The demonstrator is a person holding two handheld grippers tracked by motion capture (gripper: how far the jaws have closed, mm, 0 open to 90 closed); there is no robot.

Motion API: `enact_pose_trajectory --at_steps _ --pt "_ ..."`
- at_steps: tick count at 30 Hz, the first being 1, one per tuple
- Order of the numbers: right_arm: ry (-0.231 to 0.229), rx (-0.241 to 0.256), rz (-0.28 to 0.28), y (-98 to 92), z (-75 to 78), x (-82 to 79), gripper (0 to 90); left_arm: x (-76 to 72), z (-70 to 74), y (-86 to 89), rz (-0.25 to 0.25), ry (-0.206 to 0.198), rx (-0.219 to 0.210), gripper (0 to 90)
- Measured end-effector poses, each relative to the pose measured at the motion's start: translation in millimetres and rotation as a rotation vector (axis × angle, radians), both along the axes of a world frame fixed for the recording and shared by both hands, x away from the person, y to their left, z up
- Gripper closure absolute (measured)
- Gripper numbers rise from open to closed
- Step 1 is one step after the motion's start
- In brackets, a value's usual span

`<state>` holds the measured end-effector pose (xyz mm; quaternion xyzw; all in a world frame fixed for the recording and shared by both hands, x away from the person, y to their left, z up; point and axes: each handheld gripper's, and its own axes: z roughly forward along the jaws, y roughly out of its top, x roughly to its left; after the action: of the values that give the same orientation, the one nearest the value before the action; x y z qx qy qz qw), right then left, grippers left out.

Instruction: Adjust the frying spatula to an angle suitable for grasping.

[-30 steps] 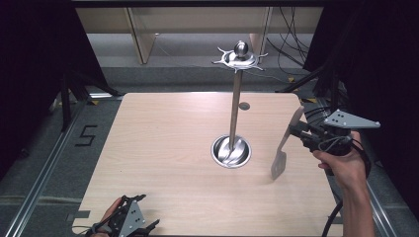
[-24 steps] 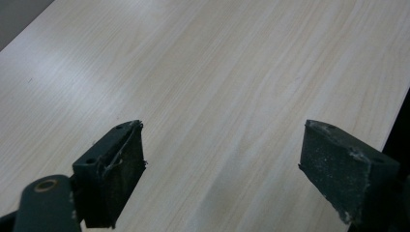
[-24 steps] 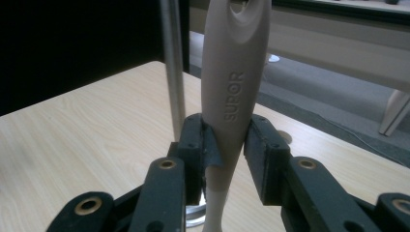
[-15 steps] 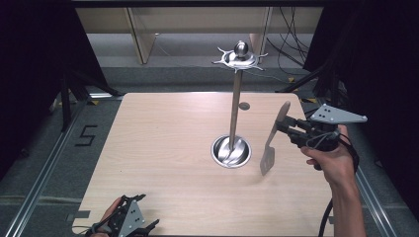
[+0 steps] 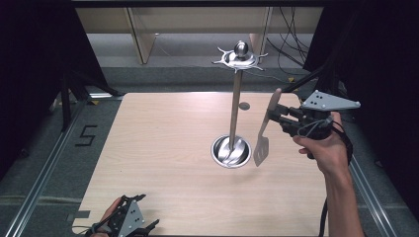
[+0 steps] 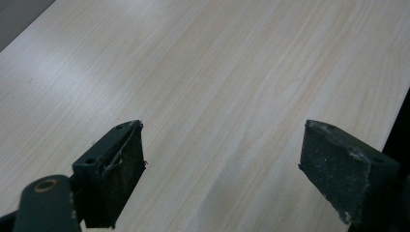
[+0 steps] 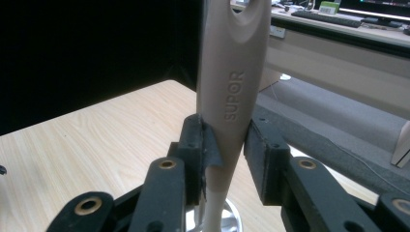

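A: Room around the stand [image 5: 236, 106]?
B: Bare table [image 5: 163, 148] to the left and near; stand just right of centre, spatula [image 5: 263, 133] close on its right, blade hanging above the wood beside the base.
A: Any writing?
B: "SUPOR" pressed into the spatula handle; a "5" taped on the floor at the left.
A: Hands?
B: Right gripper [image 5: 274, 114] raised, pointing left, clamped on the handle. Left gripper [image 6: 220, 169] low at the near edge, spread wide over bare wood.
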<state>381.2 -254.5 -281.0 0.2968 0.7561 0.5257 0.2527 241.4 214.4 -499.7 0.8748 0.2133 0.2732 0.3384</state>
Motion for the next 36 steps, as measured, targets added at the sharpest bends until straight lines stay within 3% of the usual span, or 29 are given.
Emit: enact_pose_trajectory --at_steps 3,4,6,7,8,9,11,12,13,14,17,21,22,23,25,29,32,34,35,36 --pt "0.01 0.006 -0.006 3.2 4.1 0.6 70.3 -0.3 0.1 -0.4 0.006 -0.012 0.006 15.2" --pt "-0.006 -0.007 -0.001 3.8 7.8 2.9 70.4 -0.7 1.7 0.8 -0.01 0.002 0.023 15.2" --pt "-0.015 -0.001 -0.007 5.1 10.3 4.3 70.4 -0.1 1.0 0.0 -0.005 0.014 0.003 15.2" --pt "0.001 0.0 0.004 5.5 11.6 4.4 70.4 -0.2 -0.5 -0.6 0.006 -0.009 -0.001 15.2" --pt "-0.004 -0.005 -0.002 6.4 13.4 4.8 70.4 -0.3 0.0 -0.4 0.006 -0.013 0.004 15.2" --pt "-0.004 -0.006 -0.001 7.1 15.1 5.0 70.4 -0.4 2.6 1.6 -0.016 0.006 0.038 15.2" --pt "-0.014 -0.01 0.007 8.7 18.1 6.6 70.4 -0.4 2.6 1.6 -0.014 0.005 0.038 15.2" --pt "-0.015 -0.014 0.001 9.2 19.8 6.5 70.4 -0.2 0.0 -0.2 0.006 -0.012 0.003 15.2" --pt "-0.02 -0.009 -0.006 10.6 20.8 6.9 70.4 -0.2 0.0 -0.2 0.006 -0.012 0.003 15.2" --pt "-0.011 -0.009 0.003 11.3 22.6 7.7 70.4 0.0 1.0 0.4 -0.01 0.013 0.003 15.2" --pt "-0.016 -0.016 0.003 12.2 24.9 9.6 70.4 -0.1 2.0 1.3 -0.009 0.008 0.017 15.2" --pt "-0.011 -0.011 -0.002 14.8 29.1 15.1 70.3 -0.7 0.5 0.0 -0.004 0.009 -0.02 15.2" --pt "-0.005 -0.011 -0.003 15.8 29.7 15.5 70.3 -0.1 3.2 2.6 -0.02 0.01 0.033 15.2" --pt "-0.011 -0.013 0.0 16.4 30.1 17.1 70.3 -0.2 1.0 0.9 -0.004 0.004 -0.007 15.2" --pt "-0.015 -0.013 -0.008 18.7 30.6 18.6 70.3 -0.3 0.5 0.2 0.0 0.004 -0.016 15.2" --pt "-0.012 -0.019 0.004 20.1 32.3 20.6 70.3 -0.5 1.4 1.0 -0.006 0.001 0.002 15.2" --pt "-0.009 -0.015 0.008 21.5 34.3 22.4 70.3 -0.7 0.1 -0.3 0.0 -0.001 -0.021 15.2" --pt "-0.012 -0.013 0.007 22.4 35.2 22.6 70.4 -0.4 2.4 1.7 -0.018 0.014 0.014 15.2" --pt "-0.012 -0.013 0.007 22.4 35.2 22.6 70.4 -0.4 2.4 1.7 -0.018 0.014 0.014 15.2" --pt "-0.012 -0.014 0.008 23.0 36.3 23.7 70.4 -0.3 0.6 0.3 -0.003 0.008 -0.013 15.2"
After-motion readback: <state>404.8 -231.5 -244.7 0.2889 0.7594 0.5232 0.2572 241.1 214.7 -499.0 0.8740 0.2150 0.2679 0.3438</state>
